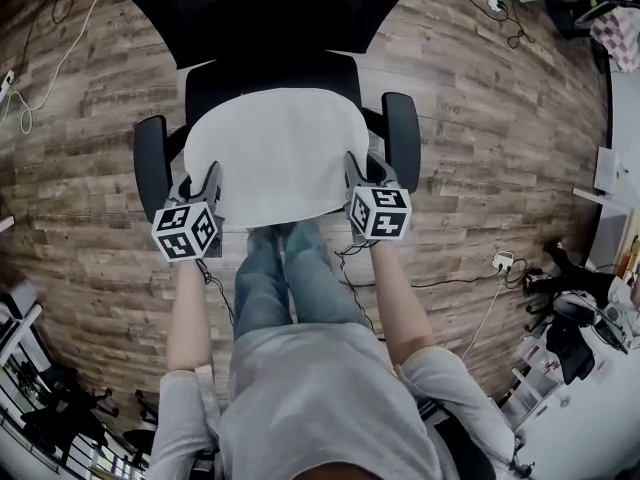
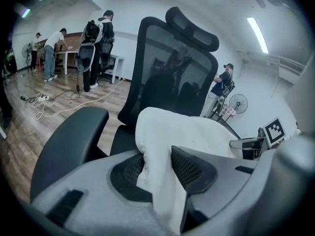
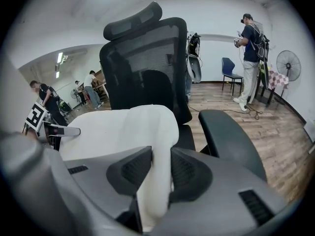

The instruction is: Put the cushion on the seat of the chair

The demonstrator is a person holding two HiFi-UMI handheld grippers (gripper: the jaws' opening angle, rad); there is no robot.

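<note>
Left gripper point(image 2: 157, 167) and right gripper point(image 3: 158, 165) pinch cushion point(image 1: 275, 158), perhaps resting on chair point(image 1: 150, 166).

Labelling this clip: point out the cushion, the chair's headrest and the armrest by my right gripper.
cushion point(image 1: 275, 158): head view, middle of its white top.
headrest point(image 2: 194, 29): left gripper view, its front.
armrest point(image 3: 231, 136): right gripper view, its padded top.

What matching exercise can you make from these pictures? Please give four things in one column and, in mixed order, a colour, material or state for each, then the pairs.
Things:
1. cushion
2. chair armrest
3. floor
4. left gripper

Descriptions:
A. brown wooden planks
B. white
C. shut on the cushion's edge
D. black

Pairs: 1-B, 2-D, 3-A, 4-C
</note>
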